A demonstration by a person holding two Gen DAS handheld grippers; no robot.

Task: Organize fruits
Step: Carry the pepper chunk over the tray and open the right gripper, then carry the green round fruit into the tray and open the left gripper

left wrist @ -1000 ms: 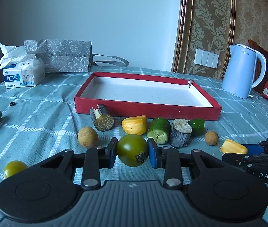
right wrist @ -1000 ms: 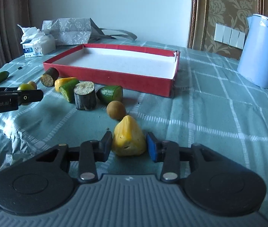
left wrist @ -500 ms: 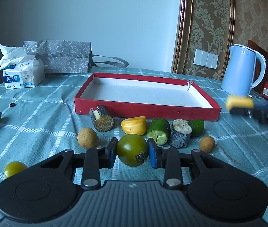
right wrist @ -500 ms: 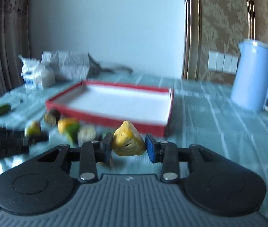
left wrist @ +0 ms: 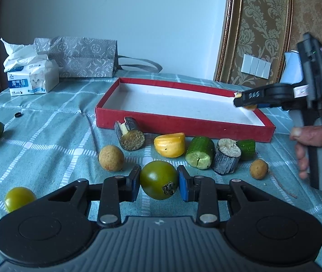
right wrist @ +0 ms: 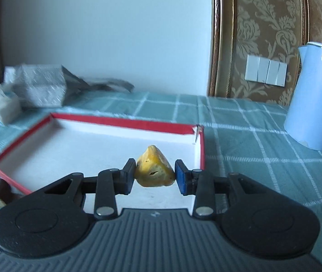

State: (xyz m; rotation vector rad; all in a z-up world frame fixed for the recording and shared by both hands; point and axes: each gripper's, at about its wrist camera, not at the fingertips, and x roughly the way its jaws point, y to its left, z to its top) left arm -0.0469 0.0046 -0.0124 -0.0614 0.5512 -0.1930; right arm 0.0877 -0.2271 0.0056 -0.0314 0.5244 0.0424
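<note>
The tablecloth (left wrist: 47, 122) is woven cloth, matt teal with a pale check. The red box (left wrist: 183, 125) looks like matt cardboard with a white paper lining. The green tomato (left wrist: 158, 179) has smooth, glossy skin. The kettle (right wrist: 313, 95) is smooth blue plastic. The tissue pack (left wrist: 32, 79) has a shiny plastic wrap.

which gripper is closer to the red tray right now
Right. The right gripper holds a yellow fruit piece over the red tray; the left gripper grips a green tomato short of it.
</note>
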